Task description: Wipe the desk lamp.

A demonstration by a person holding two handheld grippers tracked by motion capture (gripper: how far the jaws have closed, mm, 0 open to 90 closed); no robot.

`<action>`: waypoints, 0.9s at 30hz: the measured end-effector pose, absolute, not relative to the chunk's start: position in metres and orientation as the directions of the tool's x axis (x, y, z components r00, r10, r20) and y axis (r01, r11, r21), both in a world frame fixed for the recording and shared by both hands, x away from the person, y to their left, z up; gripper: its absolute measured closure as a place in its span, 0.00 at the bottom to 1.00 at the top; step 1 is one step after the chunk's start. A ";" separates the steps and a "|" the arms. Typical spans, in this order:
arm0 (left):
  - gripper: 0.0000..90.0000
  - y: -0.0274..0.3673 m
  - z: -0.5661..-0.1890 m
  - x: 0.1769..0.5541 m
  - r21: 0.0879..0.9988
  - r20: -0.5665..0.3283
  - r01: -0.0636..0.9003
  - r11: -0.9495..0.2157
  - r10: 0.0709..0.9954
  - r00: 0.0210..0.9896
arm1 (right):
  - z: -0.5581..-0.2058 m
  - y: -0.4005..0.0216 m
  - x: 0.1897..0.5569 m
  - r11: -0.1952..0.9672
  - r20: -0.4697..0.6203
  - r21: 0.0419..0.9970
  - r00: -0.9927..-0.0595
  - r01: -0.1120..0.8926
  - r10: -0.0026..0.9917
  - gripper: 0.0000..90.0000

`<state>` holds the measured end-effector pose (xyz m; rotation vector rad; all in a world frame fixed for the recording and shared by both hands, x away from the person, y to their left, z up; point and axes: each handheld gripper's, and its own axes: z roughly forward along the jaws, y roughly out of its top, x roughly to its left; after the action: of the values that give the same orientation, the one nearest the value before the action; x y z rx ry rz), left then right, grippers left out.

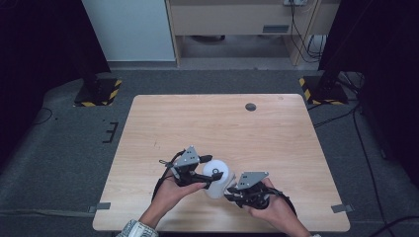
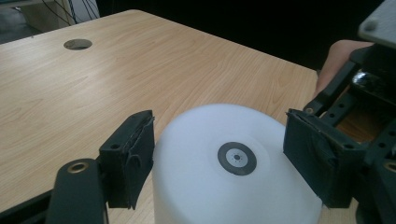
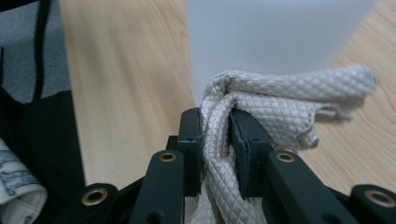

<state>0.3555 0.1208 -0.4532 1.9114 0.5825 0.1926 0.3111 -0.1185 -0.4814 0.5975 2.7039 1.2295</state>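
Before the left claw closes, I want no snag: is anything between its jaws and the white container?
Nothing visible. In the left gripper view the white container sits between the left claw's two jaws, with bare gaps on both sides. The quilted cloth is pinched in the right claw, on the container's other side.

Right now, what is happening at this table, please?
A person works at a wooden table with a gripper in each hand. The left gripper has its jaws on either side of a white upturned container, with a small gap showing at the pads, so it does not seem clamped yet. The right gripper is shut on a folded beige quilted cloth, held close against the container's side. It looks like the container is about to be steadied and wiped.
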 end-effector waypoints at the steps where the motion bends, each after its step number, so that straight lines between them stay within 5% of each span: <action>1: 0.28 0.121 -0.453 0.355 0.902 -0.134 0.307 -0.303 0.480 0.867 | -0.479 -0.117 0.310 0.594 0.058 0.747 -0.920 0.298 0.388 0.84; 11: 0.28 0.121 -0.453 0.356 0.900 -0.137 0.310 -0.306 0.476 0.868 | -0.450 -0.098 0.300 0.581 0.028 0.784 -0.947 0.220 0.321 0.84; 27: 0.28 0.121 -0.453 0.356 0.901 -0.136 0.308 -0.305 0.475 0.870 | -0.474 -0.086 0.308 0.612 0.072 0.752 -0.953 0.245 0.293 0.84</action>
<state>0.3565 0.1211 -0.4530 1.9141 0.5790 0.1855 0.3076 -0.0859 -0.4743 0.4622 2.7676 1.2779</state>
